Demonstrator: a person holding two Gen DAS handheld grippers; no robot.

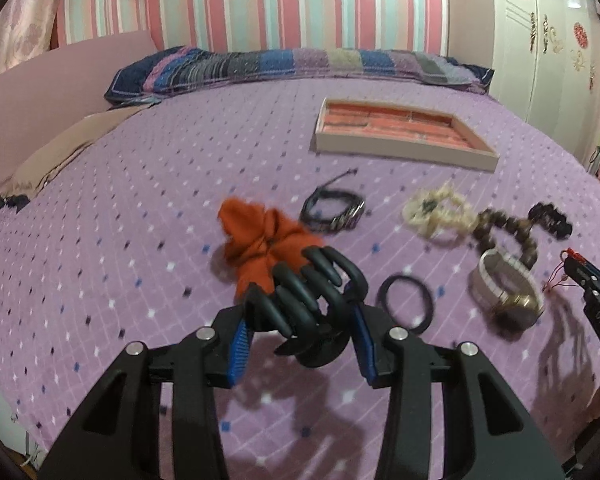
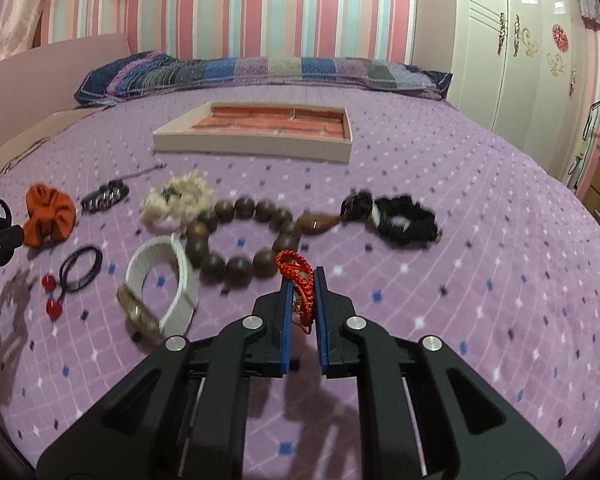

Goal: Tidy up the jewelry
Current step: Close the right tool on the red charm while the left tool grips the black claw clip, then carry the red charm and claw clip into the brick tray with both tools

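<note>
Left gripper clamped on a black claw hair clip, held above the purple bed. Beyond, orange scrunchie, white-strapped watch, wooden bead bracelet. Right gripper pinching a red cord bracelet. Tray farther back.

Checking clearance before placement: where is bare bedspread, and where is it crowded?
Bare: between the tray and the cream scrunchie, and right of the black scrunchie. Crowded: the row from the orange scrunchie through the wooden beads.
</note>
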